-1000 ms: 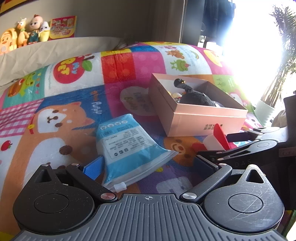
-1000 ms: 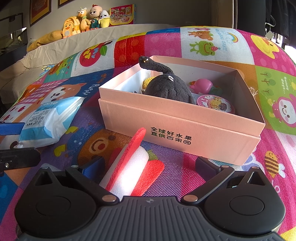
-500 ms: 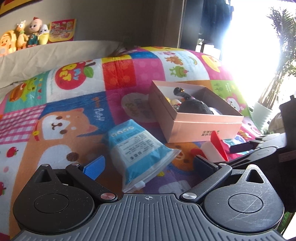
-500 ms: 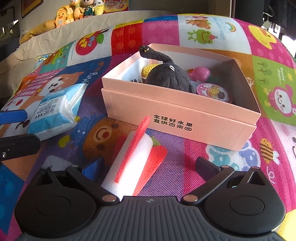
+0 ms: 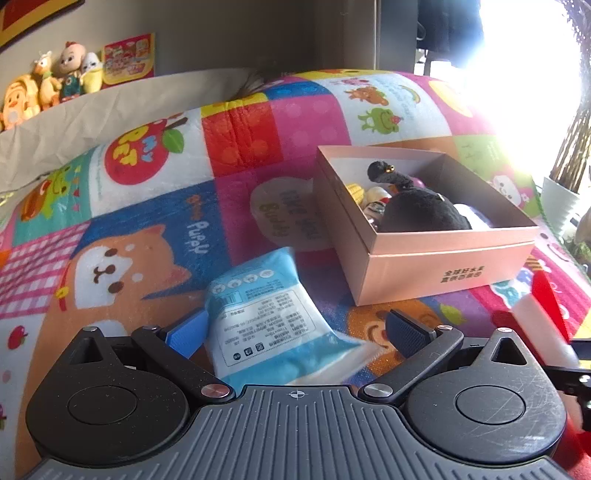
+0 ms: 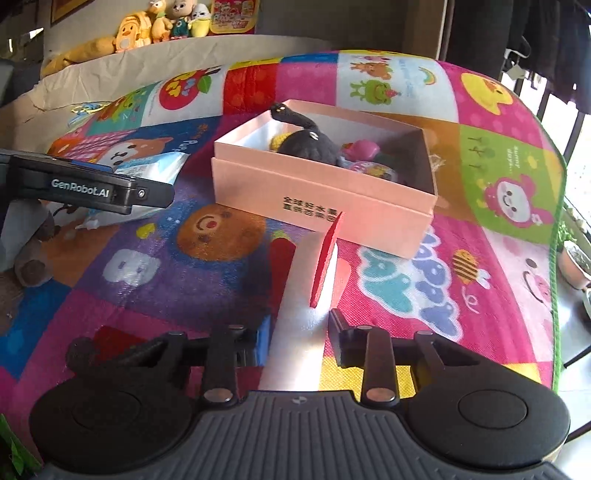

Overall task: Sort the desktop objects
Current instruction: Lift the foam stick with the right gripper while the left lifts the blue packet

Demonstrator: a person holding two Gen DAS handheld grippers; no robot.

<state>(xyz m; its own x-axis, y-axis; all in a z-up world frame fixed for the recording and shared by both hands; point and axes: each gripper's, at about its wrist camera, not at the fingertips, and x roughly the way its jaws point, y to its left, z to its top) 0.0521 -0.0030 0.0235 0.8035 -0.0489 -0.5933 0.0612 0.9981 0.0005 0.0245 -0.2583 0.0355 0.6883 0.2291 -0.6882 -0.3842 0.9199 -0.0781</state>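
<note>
Between my left gripper's widely spread jaws lies the blue wipes pack, flat on the mat; the left pad is just beside its edge, the right pad stands apart from it, so nothing is gripped. From that camera the pink box sits at about 2 o'clock, open-topped, with a black plush and several small toys inside, too crowded to tell apart. At 3 o'clock, blurred, the red-and-white foam piece shows at the frame edge.

On the right camera, my right gripper has its jaws closed narrowly on the foam piece, which rises tilted out of them toward 12 o'clock, its red fin near the box front. Whether it touches the mat I cannot tell. The black plush rests in the box's far-left part. My left gripper enters at 9 o'clock over the pack. Stuffed toys line the ledge at 11 o'clock.
</note>
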